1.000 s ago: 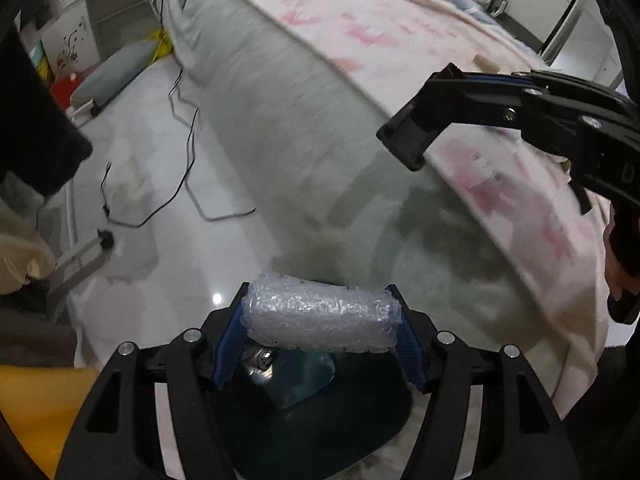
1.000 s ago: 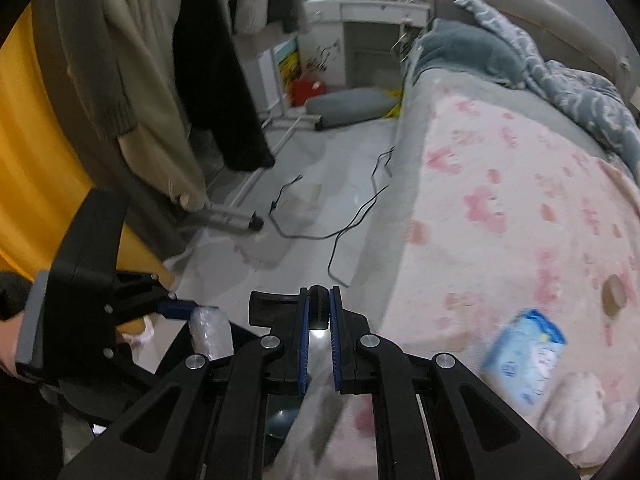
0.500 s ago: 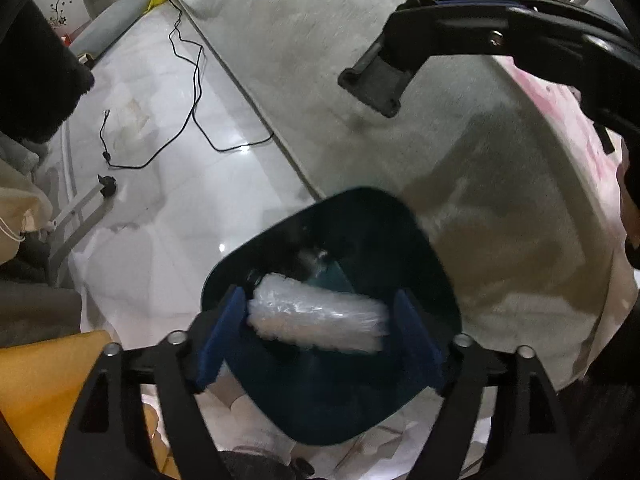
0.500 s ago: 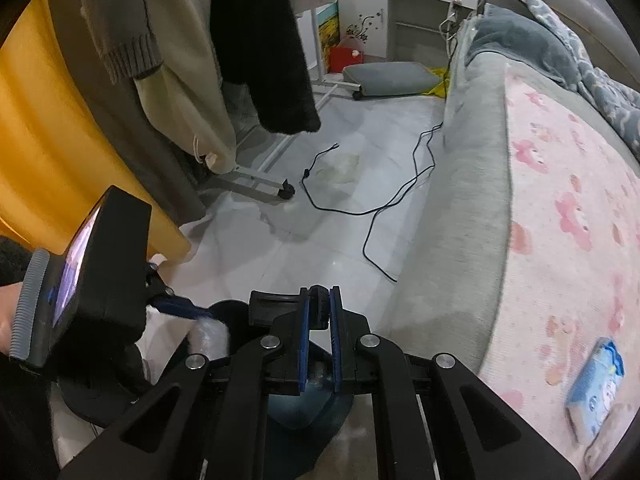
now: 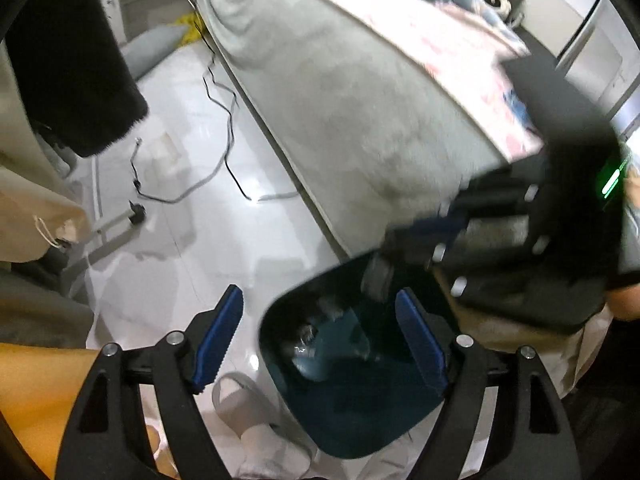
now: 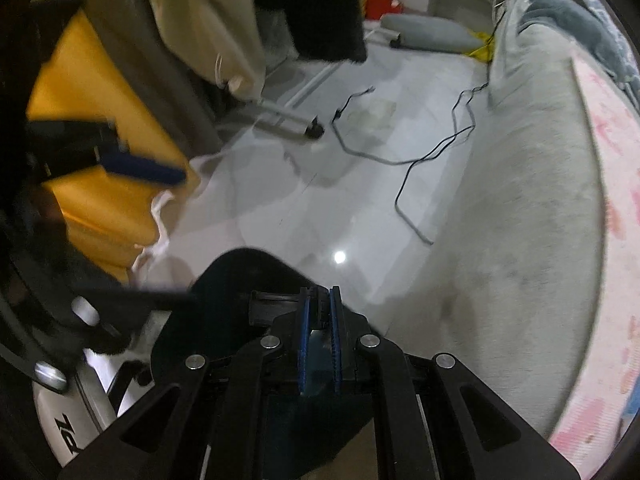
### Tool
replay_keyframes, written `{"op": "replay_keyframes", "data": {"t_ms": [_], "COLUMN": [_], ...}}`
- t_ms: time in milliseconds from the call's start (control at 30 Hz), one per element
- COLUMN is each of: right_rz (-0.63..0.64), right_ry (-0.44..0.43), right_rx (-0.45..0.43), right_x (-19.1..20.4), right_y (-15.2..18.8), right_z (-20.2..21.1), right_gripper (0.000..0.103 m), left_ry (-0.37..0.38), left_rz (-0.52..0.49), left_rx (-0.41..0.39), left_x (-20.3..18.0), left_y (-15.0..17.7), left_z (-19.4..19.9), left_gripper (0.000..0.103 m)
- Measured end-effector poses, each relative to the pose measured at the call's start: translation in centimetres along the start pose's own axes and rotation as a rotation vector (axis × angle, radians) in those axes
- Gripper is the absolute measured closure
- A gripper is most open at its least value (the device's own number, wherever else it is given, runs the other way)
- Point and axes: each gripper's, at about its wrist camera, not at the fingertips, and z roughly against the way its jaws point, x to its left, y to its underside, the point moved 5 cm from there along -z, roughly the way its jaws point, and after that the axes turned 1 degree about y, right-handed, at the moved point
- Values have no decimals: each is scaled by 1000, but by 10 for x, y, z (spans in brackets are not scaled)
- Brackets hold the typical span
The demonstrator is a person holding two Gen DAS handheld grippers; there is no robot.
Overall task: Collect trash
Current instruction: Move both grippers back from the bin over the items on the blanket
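Now left gripper point(image 5: 320, 332) tilted down, agape – right gripper point(image 6: 319, 320) closed

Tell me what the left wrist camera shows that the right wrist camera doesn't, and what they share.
Only the left wrist view looks down into the dark teal plastic trash bin, where pale crumpled trash lies, framed by the open left tongs with nothing between them. It also shows a white slipper.

Only the right wrist view shows the shut right tongs, empty, a yellow curtain and a red container.

Both show the glossy white tile floor, the black cable on it, and the grey-sided bed.
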Motion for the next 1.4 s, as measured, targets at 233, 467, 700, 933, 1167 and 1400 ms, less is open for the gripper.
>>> {"op": "replay_keyframes", "data": {"t_ms": [233, 467, 700, 933, 1167, 1400], "right_rz": [35, 68, 106, 138, 154, 171], "right_ry": [-27, -31, -34, -21, -29, -17], "right_rx": [88, 155, 204, 244, 242, 184], "right_x": [14, 28, 43, 55, 58, 65], "right_y": [9, 18, 26, 33, 37, 32], "right_z": [-30, -54, -72, -93, -88, -67], "right_gripper": [94, 94, 94, 94, 63, 63], "left_ry": [-6, -6, -19, -43, -81, -84], "left_rz": [46, 54, 23, 3, -16, 1], "left_rx": [-138, -230, -322, -358, -445, -497], "left_x": [11, 19, 18, 14, 15, 7], "left_y": [-16, -24, -30, -34, -43, -57], "left_z": [35, 56, 77, 86, 104, 119], "left_gripper": [22, 24, 32, 36, 37, 37]}}
